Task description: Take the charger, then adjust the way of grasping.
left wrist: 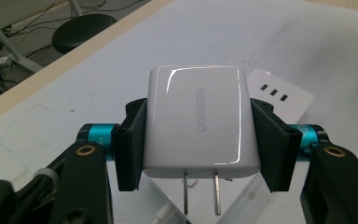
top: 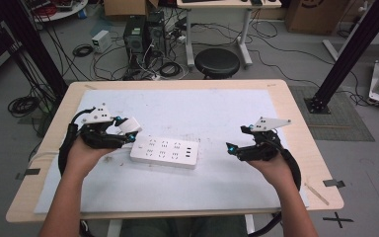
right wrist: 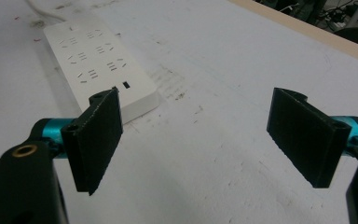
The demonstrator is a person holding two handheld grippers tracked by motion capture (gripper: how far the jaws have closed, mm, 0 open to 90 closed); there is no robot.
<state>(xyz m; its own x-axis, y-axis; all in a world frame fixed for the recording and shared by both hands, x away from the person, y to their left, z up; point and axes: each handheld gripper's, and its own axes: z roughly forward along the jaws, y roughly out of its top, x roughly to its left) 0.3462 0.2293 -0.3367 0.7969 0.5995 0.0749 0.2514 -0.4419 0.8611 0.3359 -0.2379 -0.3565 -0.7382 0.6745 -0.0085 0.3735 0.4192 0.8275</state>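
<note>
At the bench's [top: 286, 163] left side, the left gripper [left wrist: 196, 140] has its jaws clamped on a white charger [left wrist: 198, 123], prongs down, held just above the power strip's [top: 165, 152] left end — pickup done, plugging in not yet. Right gripper [right wrist: 205, 140]: jaws apart, w/ nothing between, near the strip's other end.

Glossy white charger [left wrist: 198, 121], white power strip [top: 165, 152]

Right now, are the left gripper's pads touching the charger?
Touching. The left gripper view shows both black pads of the left gripper pressed flat against the sides of the white charger, no gap on either side.
</note>
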